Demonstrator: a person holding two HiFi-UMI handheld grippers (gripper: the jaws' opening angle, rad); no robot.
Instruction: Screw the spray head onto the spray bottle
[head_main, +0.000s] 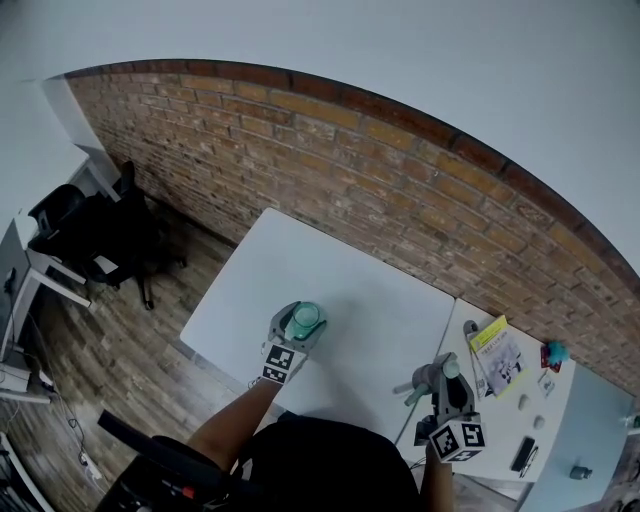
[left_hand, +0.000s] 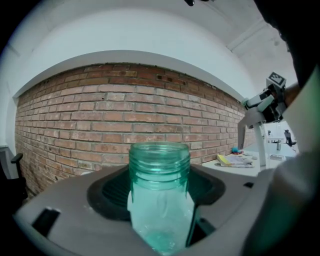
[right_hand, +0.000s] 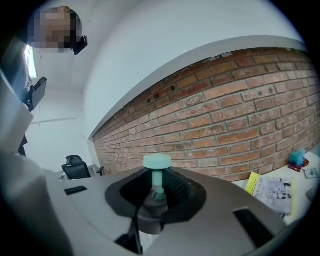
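Note:
In the left gripper view a clear green spray bottle (left_hand: 160, 167) stands upright, its threaded neck open at the top, and my left gripper (left_hand: 160, 197) is shut on its body. From the head view the bottle (head_main: 306, 318) and left gripper (head_main: 296, 331) hang over the near edge of the white table (head_main: 350, 290). My right gripper (right_hand: 155, 202) is shut on the spray head (right_hand: 157, 162), pinching its grey collar below the teal top. The spray head (head_main: 450, 368) and right gripper (head_main: 440, 382) are well to the right of the bottle, apart from it.
A brick wall (head_main: 400, 190) runs behind the table. A second white table (head_main: 500, 440) on the right carries a yellow booklet (head_main: 497, 355), a black device (head_main: 524, 454) and small items. A black office chair (head_main: 110, 235) stands on the wooden floor at the left.

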